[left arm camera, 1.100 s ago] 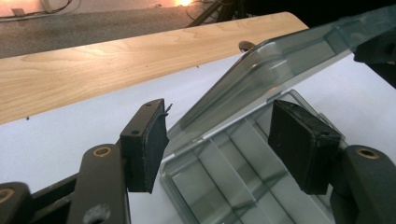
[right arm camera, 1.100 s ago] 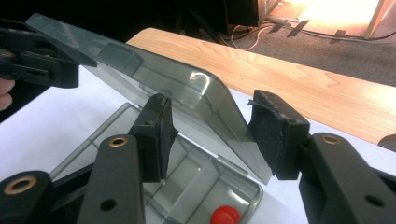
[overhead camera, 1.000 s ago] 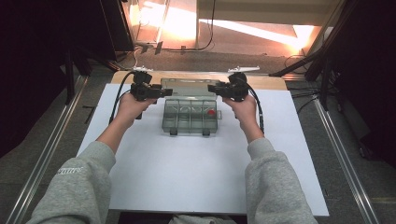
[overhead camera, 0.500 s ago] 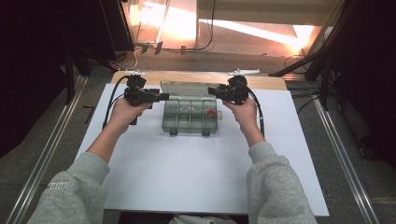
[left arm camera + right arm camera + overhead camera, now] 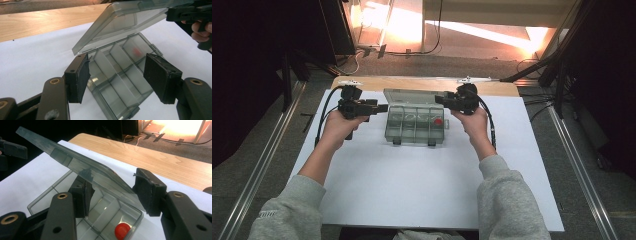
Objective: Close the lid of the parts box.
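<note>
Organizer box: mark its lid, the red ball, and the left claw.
lid [image 5: 82, 171], right gripper view, middle of the raised clear panel
red ball [image 5: 122, 230], right gripper view, centre of the ball
left claw [image 5: 117, 77], left gripper view, midway between its fingertips

Room is kept dim w/ dark sides; a strong warm orange glow is seen on the floor [image 5: 412, 30] beyond the far edge of the table [image 5: 412, 190], blown out in the high view and at the right gripper view's top right. The white table top is evenly lit, shadows faint. Glare is caught on the clear lid [image 5: 82, 170]. Jaws nearest each gripper cam are rendered soft; high view is grainy.
</note>
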### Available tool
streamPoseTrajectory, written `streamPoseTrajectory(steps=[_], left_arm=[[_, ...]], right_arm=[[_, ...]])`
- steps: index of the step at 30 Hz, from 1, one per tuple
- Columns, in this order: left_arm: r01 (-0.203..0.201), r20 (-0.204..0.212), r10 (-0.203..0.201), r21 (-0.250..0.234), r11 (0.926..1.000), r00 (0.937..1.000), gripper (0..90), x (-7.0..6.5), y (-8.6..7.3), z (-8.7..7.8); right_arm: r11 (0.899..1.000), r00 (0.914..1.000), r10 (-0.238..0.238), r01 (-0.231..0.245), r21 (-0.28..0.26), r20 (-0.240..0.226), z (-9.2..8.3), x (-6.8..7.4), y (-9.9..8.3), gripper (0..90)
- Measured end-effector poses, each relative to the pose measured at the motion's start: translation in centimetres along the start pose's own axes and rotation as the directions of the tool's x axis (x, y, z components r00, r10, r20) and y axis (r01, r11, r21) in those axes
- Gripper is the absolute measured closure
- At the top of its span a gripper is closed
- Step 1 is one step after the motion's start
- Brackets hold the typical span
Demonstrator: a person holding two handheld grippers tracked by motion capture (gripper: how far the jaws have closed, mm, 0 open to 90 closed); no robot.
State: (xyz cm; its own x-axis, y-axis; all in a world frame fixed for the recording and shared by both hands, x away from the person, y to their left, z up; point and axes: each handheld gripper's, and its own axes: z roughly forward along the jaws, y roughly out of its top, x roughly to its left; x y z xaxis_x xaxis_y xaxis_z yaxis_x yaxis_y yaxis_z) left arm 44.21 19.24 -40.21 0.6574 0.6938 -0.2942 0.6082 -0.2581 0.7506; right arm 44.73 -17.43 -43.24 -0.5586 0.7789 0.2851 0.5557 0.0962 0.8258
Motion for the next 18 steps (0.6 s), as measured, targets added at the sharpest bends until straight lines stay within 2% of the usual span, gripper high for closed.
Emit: streamPoseTrajectory(steps=[6, 7, 9, 10, 16, 18], left_arm=[[0.017, 0.017, -0.017, -0.013, 0.9998, 0.9997, 38.8, 0.04, -0.71, -0.43], [0.018, 0.015, -0.017, -0.014, 0.9997, 0.9997, 42.3, 0.05, -0.81, -0.48], [0.016, 0.042, -0.015, -0.022, 0.9996, 0.999, 49.0, 0.08, -0.94, -0.58], [0.018, 0.053, -0.017, -0.018, 0.9997, 0.9984, 49.6, 0.07, -0.92, -0.64], [0.018, 0.077, -0.018, -0.01, 0.9998, 0.9968, 65.7, -0.04, -0.79, -1.09], [0.016, 0.113, -0.017, 0.013, 0.9998, 0.9934, 71.8, -0.05, -0.8, -1.0]], right_arm=[[1.0, 0.9999, -0.013, 0.013, 0.0, -0.01, -0.17, 0.24, -0.38, 46.8], [1.0, 0.9998, -0.018, 0.018, 0.004, -0.012, -0.21, 0.29, -0.43, 46.4], [1.0, 0.9996, -0.027, 0.027, 0.008, -0.01, -0.29, 0.43, -0.54, 45.9], [0.999, 0.9995, -0.032, 0.032, 0.007, -0.007, -0.31, 0.48, -0.6, 45.5], [0.999, 0.9995, -0.031, 0.031, 0.009, -0.004, -0.57, 0.58, -0.9, 43.7], [0.999, 0.9995, -0.033, 0.032, 0.012, 0.003, -0.72, 0.58, -0.99, 43.6]])
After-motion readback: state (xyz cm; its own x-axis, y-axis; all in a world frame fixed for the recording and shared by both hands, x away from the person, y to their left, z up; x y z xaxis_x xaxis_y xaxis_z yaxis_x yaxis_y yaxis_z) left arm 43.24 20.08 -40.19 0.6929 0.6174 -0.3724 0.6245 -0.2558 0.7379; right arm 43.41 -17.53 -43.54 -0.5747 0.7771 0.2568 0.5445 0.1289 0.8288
